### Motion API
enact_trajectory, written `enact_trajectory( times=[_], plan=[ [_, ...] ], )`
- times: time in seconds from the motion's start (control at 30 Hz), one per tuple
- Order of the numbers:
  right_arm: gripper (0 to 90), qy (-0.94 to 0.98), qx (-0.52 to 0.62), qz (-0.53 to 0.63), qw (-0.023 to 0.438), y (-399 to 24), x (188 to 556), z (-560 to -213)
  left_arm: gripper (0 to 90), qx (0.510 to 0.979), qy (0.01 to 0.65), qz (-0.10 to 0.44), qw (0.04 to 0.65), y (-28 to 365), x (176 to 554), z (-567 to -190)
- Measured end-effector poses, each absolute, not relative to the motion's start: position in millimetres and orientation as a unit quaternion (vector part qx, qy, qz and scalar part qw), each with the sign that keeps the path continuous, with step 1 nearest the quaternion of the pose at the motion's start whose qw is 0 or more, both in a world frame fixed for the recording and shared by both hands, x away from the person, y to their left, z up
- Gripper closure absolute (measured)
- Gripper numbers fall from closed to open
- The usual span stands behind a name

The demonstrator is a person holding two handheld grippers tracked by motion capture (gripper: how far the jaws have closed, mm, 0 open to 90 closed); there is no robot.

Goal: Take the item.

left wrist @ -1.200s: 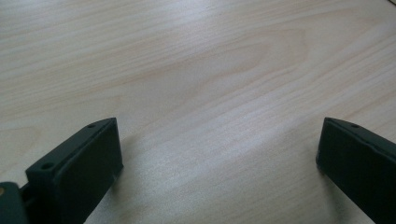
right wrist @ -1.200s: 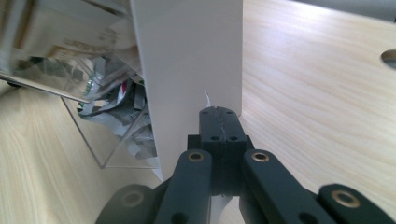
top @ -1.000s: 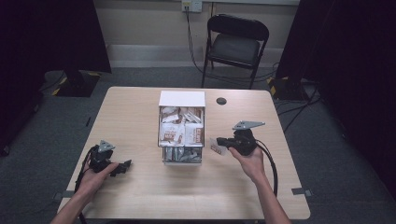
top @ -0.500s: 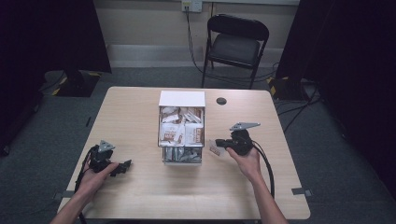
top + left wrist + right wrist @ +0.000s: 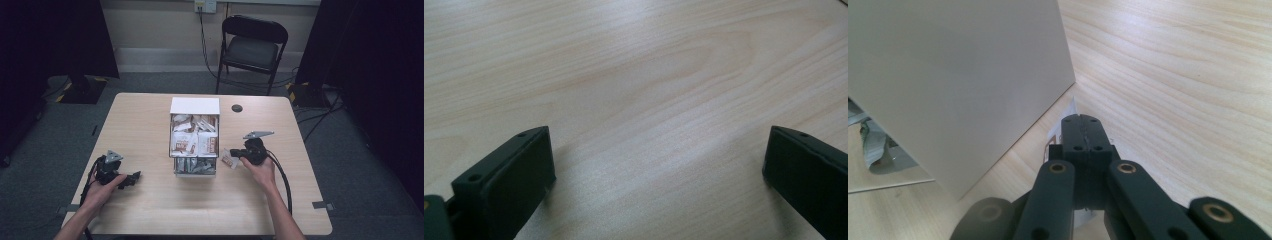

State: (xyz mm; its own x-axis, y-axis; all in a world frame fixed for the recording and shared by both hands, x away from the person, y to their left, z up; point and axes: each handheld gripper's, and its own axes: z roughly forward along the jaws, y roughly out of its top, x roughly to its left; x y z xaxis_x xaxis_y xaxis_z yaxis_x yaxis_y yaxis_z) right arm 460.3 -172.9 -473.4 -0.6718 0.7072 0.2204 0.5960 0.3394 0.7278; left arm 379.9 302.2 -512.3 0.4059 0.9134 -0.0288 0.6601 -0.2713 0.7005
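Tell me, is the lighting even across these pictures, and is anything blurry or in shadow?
High view: the table is evenly lit, the room around it dark, fine detail in the box soft. Left gripper view: sharp wood grain, a pale sheen mid-table, faint shadows beside the open jaws. Right gripper view: the right gripper, shut on a packet, looks soft up close; the box's wall is shaded.

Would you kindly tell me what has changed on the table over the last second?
The right gripper, shut on a small packet, has sunk toward the table beside the white box. The left gripper stayed put, jaws open on bare wood, and the box did not move.
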Motion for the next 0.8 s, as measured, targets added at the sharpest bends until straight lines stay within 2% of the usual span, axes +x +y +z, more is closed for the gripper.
enact_trajectory(
  times=[0.67,0.8],
  plan=[
    [89.9,0.814,0.411,0.405,0.072,-169.3,465.9,-488.1,0.0,0.774,0.507,0.195,0.325,302.5,380.1,-512.3],
    [85.4,0.813,0.414,0.402,0.076,-170.2,465.5,-488.0,0.0,0.774,0.507,0.194,0.325,302.5,380.1,-512.3]
  ],
)
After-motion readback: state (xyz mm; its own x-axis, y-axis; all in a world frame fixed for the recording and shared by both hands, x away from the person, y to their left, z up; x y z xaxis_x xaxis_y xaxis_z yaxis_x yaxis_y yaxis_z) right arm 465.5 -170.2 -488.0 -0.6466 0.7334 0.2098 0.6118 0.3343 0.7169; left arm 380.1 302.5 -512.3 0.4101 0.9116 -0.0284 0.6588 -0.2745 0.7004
